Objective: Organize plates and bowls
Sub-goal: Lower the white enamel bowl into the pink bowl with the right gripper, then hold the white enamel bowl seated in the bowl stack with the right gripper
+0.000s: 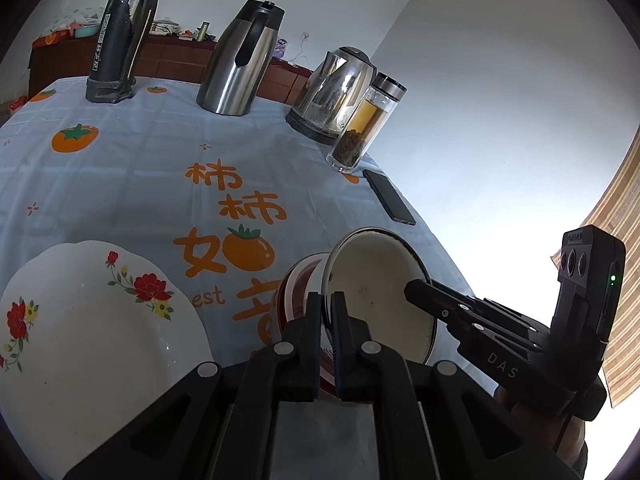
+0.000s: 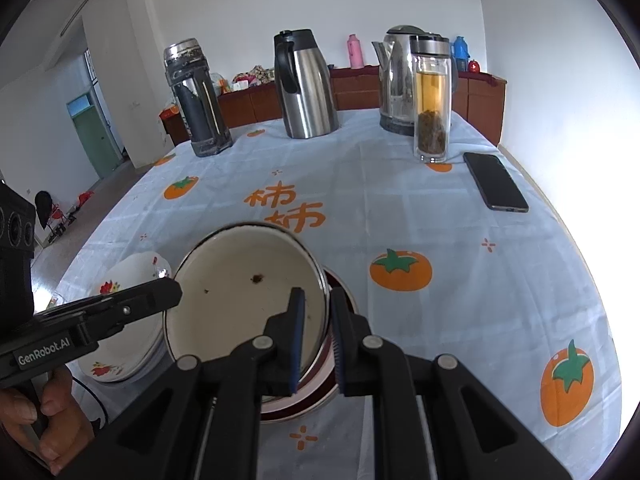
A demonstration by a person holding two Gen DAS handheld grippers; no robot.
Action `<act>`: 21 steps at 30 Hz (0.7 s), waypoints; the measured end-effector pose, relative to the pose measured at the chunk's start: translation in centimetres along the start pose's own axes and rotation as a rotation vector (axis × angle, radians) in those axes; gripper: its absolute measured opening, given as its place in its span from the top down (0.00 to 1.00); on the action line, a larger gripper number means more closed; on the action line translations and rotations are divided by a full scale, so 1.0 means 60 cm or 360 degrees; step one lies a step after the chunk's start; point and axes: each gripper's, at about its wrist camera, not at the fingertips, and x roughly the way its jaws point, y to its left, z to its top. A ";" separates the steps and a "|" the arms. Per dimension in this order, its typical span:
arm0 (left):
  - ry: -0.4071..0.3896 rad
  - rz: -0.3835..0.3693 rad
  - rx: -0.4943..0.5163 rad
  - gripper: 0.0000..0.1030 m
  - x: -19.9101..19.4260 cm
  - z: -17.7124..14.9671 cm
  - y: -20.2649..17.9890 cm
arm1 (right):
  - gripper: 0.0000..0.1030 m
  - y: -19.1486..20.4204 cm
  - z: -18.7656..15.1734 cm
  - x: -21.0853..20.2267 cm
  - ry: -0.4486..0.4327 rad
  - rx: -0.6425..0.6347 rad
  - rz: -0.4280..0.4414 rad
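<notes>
Bowl [image 2: 244, 292] tilted | 2 grippers clamp rim | right: bare tablecloth [image 2: 460, 320]

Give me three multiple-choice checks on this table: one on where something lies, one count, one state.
1. Where does the phone lie?
A. near the table's right edge, in front of the tea bottle
B. on the floor
C. on the far cabinet

2. How many tall drink vessels stand along the table's far side?
A. two
B. four
C. six

3. How is the cream bowl sitting?
A. upside down on the cloth
B. tilted, rim pinched in the left gripper's jaws
C. flat and untouched

Answers:
1 A: the phone lies flat just nearer than the tea bottle.
2 B: black flask, steel carafe, kettle and the tea bottle.
3 B: the cream bowl leans over a red bowl, with the left gripper shut on its rim.
</notes>
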 end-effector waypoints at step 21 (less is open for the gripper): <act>0.0070 0.0024 -0.0001 0.94 0.014 -0.007 0.004 | 0.86 -0.002 0.000 0.026 0.0079 -0.0046 -0.0037</act>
